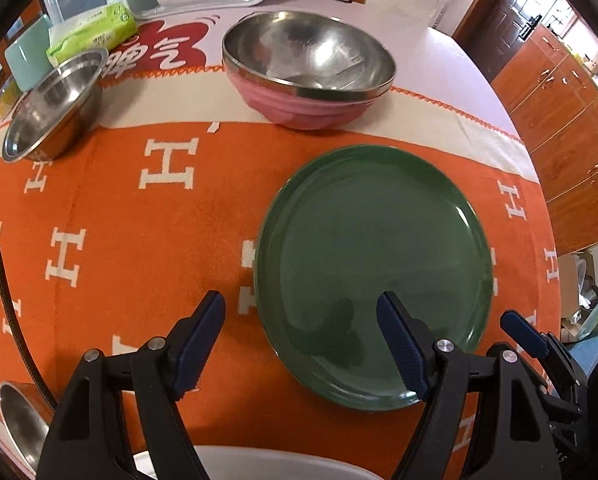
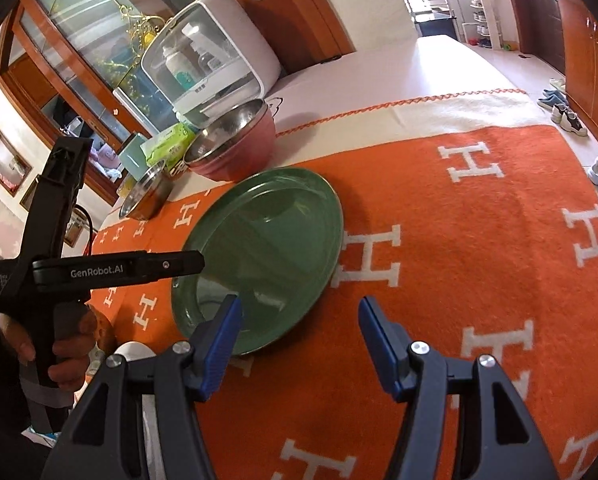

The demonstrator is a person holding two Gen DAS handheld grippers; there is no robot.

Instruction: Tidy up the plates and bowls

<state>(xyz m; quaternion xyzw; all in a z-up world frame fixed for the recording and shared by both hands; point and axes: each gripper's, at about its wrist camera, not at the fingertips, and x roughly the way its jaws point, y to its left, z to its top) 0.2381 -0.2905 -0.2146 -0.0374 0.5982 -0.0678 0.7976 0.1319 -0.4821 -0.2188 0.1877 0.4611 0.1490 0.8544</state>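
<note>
Down at the near edge, left gripper [image 1: 301, 312]: black plastic arms, blue ribbed pads, jaws standing apart with nothing between them. One pad over orange cloth, the other over the near-left part of the green plate [image 1: 373, 276]; touching or not, cannot tell. Below, a smooth white curved rim [image 1: 259, 460] just peeking in, and at the bottom-left corner a sliver of shiny steel bowl [image 1: 17, 420].

Over in the right wrist view, right gripper [image 2: 299, 312]: same blue ribbed pads, jaws apart, empty. Left pad over the plate's near rim [image 2: 259, 248], right pad over bare blanket. At the far left, a hand [image 2: 65, 344] wrapped around the black handle of the other gripper.

Plate itself: round, glossy, dark green glaze, shallow with a raised lip, lying flat on the table. Underneath, a fuzzy orange blanket [image 1: 139, 240] woven with white H shapes, cream border, orange zigzag stitching.

Further back, left side: small steel bowl [image 1: 55, 108], brushed and reflective, sitting alone. Beyond the plate, a wide steel bowl [image 1: 307, 52] nested inside a pink ribbed bowl [image 1: 303, 108], rims nearly matching.

Furthest back: soft green tissue pack [image 1: 95, 32], then a white rounded appliance [image 2: 215, 60] with a clear window, bottles showing inside. Behind, polished wooden cabinets [image 1: 559, 120].
</note>
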